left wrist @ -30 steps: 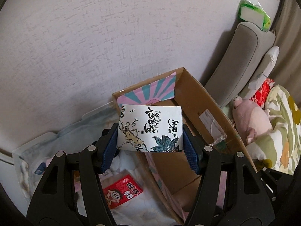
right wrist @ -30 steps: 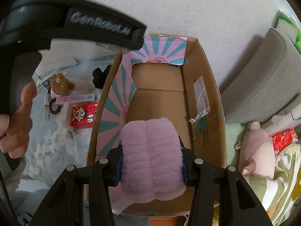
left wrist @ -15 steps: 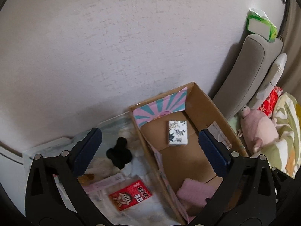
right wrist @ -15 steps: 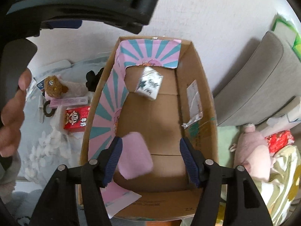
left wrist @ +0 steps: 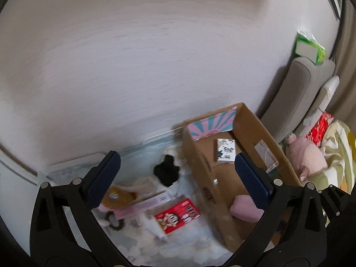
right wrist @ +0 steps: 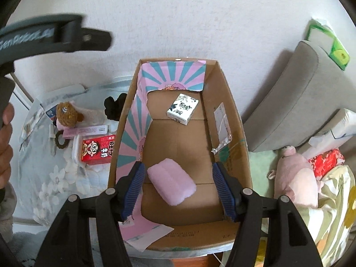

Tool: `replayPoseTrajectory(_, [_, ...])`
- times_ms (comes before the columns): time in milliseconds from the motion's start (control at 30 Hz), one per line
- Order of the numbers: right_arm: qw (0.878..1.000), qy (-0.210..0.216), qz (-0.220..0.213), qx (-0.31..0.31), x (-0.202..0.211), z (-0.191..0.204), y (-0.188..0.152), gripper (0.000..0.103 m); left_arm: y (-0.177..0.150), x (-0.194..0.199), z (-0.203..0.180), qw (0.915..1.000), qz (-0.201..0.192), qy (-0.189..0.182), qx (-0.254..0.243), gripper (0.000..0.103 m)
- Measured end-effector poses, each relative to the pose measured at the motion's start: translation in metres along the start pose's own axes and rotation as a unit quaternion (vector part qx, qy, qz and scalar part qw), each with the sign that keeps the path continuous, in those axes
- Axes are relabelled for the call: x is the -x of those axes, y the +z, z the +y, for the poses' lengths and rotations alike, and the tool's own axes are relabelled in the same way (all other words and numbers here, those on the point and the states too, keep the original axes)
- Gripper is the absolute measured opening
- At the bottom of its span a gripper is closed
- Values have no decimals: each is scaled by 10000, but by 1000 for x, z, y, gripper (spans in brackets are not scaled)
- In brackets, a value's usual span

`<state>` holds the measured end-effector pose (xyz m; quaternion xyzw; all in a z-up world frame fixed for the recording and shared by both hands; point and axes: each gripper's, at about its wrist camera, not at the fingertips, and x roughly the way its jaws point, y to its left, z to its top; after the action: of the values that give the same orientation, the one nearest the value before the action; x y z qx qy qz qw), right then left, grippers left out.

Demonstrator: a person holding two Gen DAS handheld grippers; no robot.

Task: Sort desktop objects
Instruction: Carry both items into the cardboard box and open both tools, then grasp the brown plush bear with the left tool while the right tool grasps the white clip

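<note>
Desktop objects are partly sorted: a white printed tissue pack (right wrist: 183, 108) and a fluffy pink pad (right wrist: 171, 181) are seen lying inside the open cardboard box (right wrist: 231, 133), while a red milk carton (right wrist: 98, 148), a brown plush toy (right wrist: 66, 114) and a black cloth item (right wrist: 113, 108) are left on the floral tabletop (right wrist: 55, 178). Both the left hand-held gripper (left wrist: 175, 175) and the right hand-held gripper (right wrist: 179, 189) are held spread and empty.

One cardboard box (right wrist: 224, 120) holds two items: one white printed packet (right wrist: 183, 109); one pink fluffy pad (right wrist: 171, 183); at its 9 o'clock, one red milk carton (right wrist: 98, 149); one brown plush toy (right wrist: 66, 114); one black scrunchie (right wrist: 113, 109).

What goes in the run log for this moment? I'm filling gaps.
left gripper: open, empty | right gripper: open, empty | white packet, pink plush: in cardboard box | red carton: outside
</note>
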<state>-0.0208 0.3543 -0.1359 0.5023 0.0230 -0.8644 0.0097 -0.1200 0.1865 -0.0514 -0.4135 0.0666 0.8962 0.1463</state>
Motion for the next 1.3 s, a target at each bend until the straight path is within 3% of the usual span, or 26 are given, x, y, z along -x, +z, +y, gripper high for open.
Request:
replayPoseTrajectory(333, [9961, 577, -346, -578, 24, 1, -5, 59, -22, 49, 97, 9963, -228, 608, 570, 102])
replayPoseTrajectory(667, [9935, 937, -652, 12, 35, 61, 12, 59, -64, 80, 178, 9866, -155, 1195, 1104, 102])
replayPoseTrajectory(800, [9914, 1133, -607, 266, 29, 88, 17, 59, -80, 73, 188, 9847, 35, 1345, 1104, 102])
replayPoseTrajectory(1033, [9865, 1328, -437, 858, 12, 134, 15, 59, -98, 54, 189, 9878, 273, 1209, 944, 102])
replayPoseTrajectory(1300, [9859, 1470, -114, 789, -15, 154, 3, 59, -87, 18, 157, 9940, 341, 1037, 53, 102])
